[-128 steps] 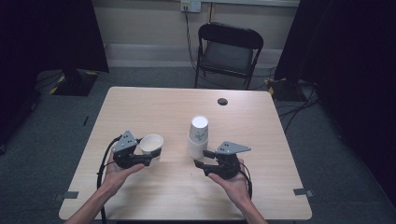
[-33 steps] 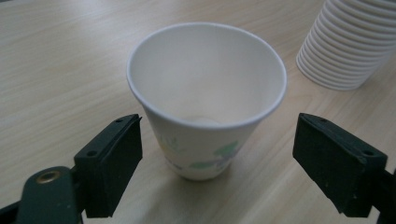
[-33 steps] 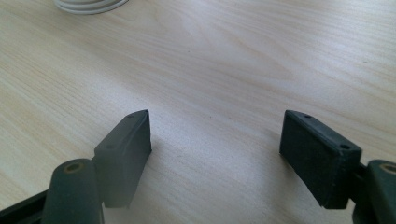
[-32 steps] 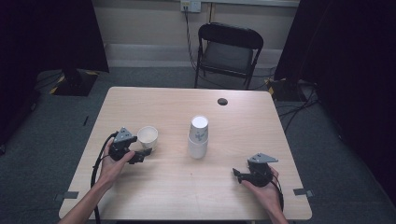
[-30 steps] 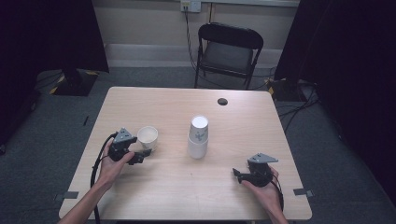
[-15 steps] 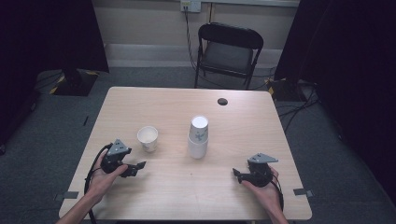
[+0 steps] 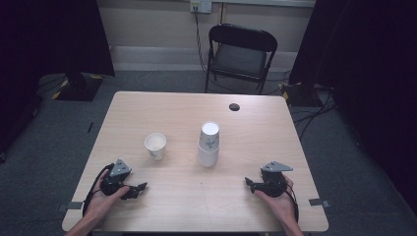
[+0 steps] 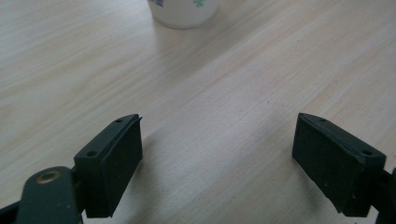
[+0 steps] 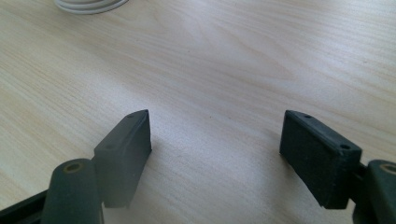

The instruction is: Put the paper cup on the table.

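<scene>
Left gripper (image 7: 140, 188): rests low at the near left part of the table, held in the person's left hand (image 7: 101, 196); its jaws stand wide apart with nothing but bare wood between them, as the left gripper view shows.
Right gripper (image 7: 248, 183): sits at the near right part of the table in the person's right hand (image 7: 276, 200); its jaws also gape wide over bare wood, gripping nothing.
Single paper cup (image 7: 155, 146): stands upright, mouth up, on the table beyond the left gripper and well apart from it; its base with a green and blue print shows at the top edge of the left gripper view (image 8: 183, 11).
Stack of cups (image 7: 208, 144): upside-down white cups nested into one short tower near the table's middle, to the right of the single cup and apart from it; its lower rim appears at the top left of the right gripper view (image 9: 88, 5).
Table (image 7: 196, 110): pale wood, rectangular.
Black disc (image 7: 234, 106): small, dark, flat on the far part of the table, beyond the stack.
Folding chair (image 7: 239, 54): black, behind the far edge of the table.
</scene>
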### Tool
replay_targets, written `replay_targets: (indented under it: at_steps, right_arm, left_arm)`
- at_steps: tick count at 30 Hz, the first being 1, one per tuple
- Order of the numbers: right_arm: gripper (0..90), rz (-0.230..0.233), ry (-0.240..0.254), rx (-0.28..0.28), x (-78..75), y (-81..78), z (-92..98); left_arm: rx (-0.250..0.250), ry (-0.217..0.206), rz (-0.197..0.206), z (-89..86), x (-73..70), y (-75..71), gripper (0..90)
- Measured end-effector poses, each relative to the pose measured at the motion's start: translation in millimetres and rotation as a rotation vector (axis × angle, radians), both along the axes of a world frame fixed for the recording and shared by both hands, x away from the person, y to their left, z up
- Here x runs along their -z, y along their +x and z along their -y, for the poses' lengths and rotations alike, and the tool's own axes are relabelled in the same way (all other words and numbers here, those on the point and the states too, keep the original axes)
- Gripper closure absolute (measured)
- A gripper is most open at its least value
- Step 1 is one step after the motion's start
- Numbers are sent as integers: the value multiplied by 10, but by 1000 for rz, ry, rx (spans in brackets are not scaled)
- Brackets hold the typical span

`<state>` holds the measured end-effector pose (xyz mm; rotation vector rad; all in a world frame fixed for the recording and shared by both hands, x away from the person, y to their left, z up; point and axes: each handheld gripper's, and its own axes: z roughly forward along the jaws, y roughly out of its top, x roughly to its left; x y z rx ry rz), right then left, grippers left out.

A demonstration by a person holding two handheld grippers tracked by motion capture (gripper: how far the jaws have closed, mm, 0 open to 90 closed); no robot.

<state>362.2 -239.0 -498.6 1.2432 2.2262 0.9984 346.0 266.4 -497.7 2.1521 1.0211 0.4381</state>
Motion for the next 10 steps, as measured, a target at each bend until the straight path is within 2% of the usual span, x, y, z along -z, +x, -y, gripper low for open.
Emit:
replay_targets:
  at_steps: [3, 10]
  right_arm:
    - [246, 0, 0, 0, 0, 0, 0]
    - [241, 0, -2, 1, 0, -1, -3]
  left_arm:
    - [-11, -30, 17, -7, 31, -18, 147]
    - [-19, -21, 19, -6, 31, -19, 139]
